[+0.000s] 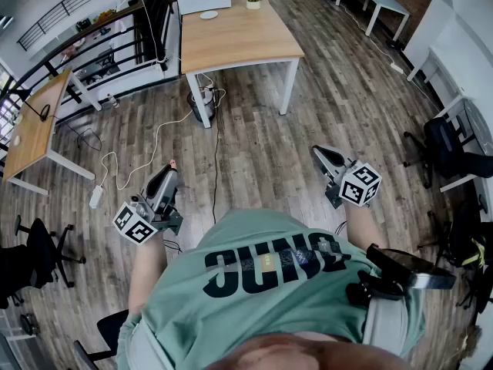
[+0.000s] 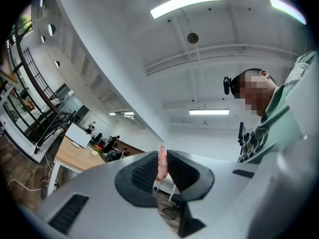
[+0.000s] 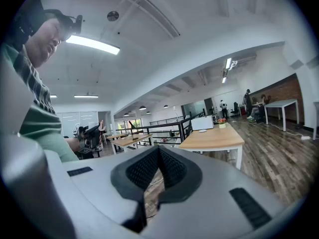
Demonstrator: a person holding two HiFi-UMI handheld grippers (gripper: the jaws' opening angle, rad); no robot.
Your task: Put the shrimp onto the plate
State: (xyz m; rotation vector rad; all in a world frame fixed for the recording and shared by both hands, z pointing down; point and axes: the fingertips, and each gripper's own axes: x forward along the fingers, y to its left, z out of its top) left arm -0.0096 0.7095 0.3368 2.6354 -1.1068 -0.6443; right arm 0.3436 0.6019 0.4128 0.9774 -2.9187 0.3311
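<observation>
Item: shrimp [image 2: 161,166], pink, pinched on edge between the pads of the left claw [image 2: 163,156] and carried in the air, well apart from the wooden counter [image 1: 239,41] and the white plate [image 1: 209,15] at its far end. Right claw [image 3: 158,156]: pressed together, holding nothing. Risk: the hold looks narrow on a likely slick piece, so a jolt in transit or a slackened squeeze could drop it on the floor short of the plate.

An open-plan office: wood-topped worktops [image 1: 239,41] on white legs stand on a plank floor [image 1: 254,153]. Black swivel chairs [image 1: 38,254] sit about, a black railing [image 1: 146,29] runs along one side, and strip lights [image 2: 187,3] cross the white ceiling.
</observation>
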